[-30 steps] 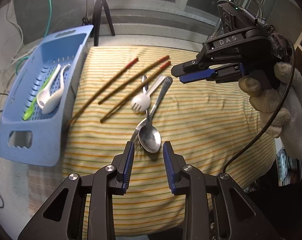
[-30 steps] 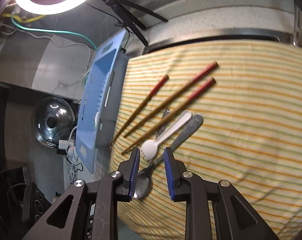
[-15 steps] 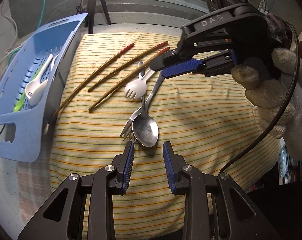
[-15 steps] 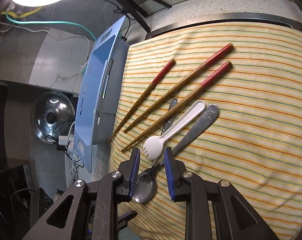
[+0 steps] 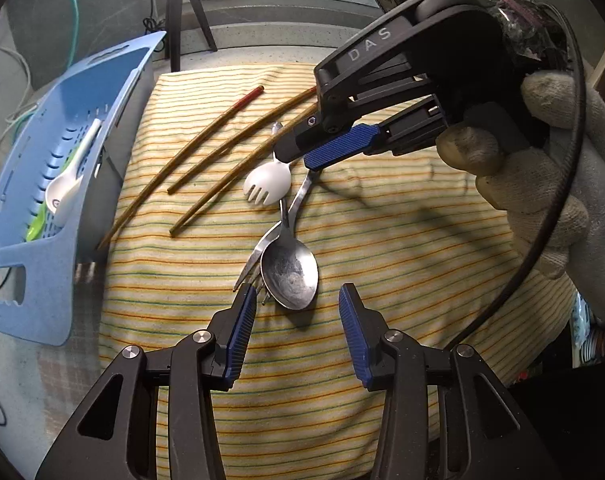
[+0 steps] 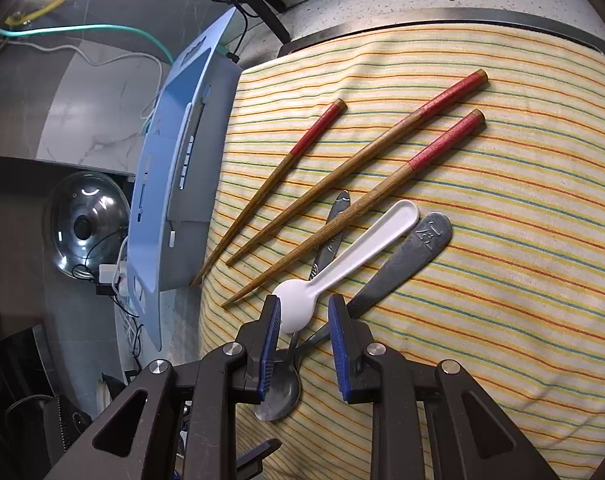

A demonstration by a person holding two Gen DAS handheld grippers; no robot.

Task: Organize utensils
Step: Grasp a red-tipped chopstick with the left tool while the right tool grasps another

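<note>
A white plastic spork (image 5: 268, 182) (image 6: 342, 264) lies on the striped cloth (image 5: 382, 248), across a metal fork (image 5: 258, 258) and a metal spoon (image 5: 290, 274) (image 6: 280, 392). Three red-tipped wooden chopsticks (image 5: 206, 148) (image 6: 358, 176) lie to its left. My right gripper (image 6: 304, 320) (image 5: 298, 156) is open, its fingers low on either side of the spork's head. My left gripper (image 5: 296, 320) is open, just short of the spoon bowl. A blue basket (image 5: 58, 168) (image 6: 174, 184) at the cloth's left edge holds a white spoon (image 5: 68, 184) and something green.
A tripod (image 5: 182, 12) stands behind the table at the back. A glass pot lid (image 6: 86, 224) and cables lie below the table's left side. The cloth's right half (image 6: 522, 240) holds nothing.
My right gripper has come down and forward from the far right onto the spork. My left gripper has opened wider and moved closer to the spoon.
</note>
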